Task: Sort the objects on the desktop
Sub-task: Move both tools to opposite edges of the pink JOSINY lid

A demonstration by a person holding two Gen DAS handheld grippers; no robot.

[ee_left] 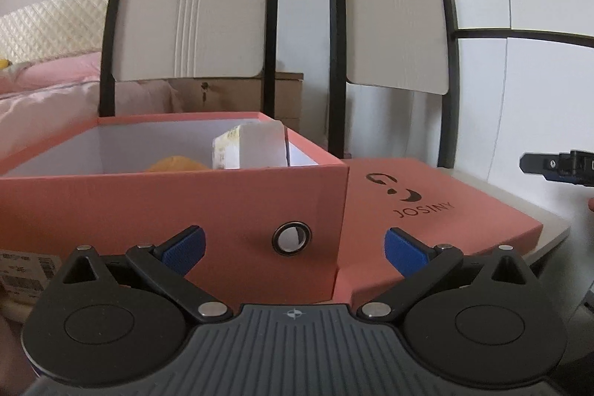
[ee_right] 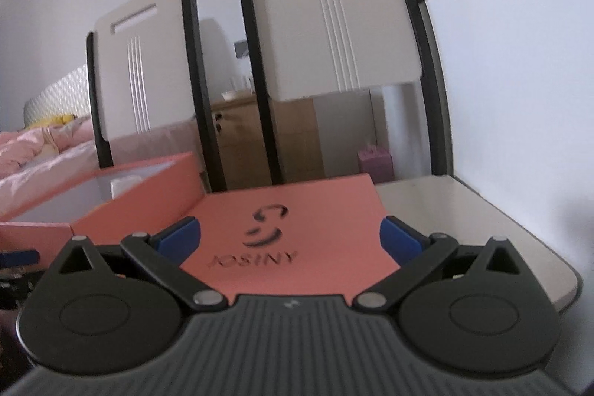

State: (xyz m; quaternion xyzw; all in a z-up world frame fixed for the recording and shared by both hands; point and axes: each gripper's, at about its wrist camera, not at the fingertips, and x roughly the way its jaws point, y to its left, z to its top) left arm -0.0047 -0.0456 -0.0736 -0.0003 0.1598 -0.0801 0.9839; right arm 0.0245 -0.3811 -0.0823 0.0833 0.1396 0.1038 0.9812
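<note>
On the pale surface (ee_right: 464, 210) sits an open pink box (ee_left: 185, 206) with a metal eyelet (ee_left: 292, 237) in its near wall; inside lie a white carton (ee_left: 237, 151) and an orange item (ee_left: 178, 164). Just beside it, to the right, lies the flat pink lid (ee_right: 297, 221) marked JOSINY. Left tongs (ee_left: 293, 249) — spread wide, empty — face the box wall. Right tongs (ee_right: 289, 240) — also spread, empty — hover over the lid. Two chairs (ee_left: 193, 10) stand behind
</note>
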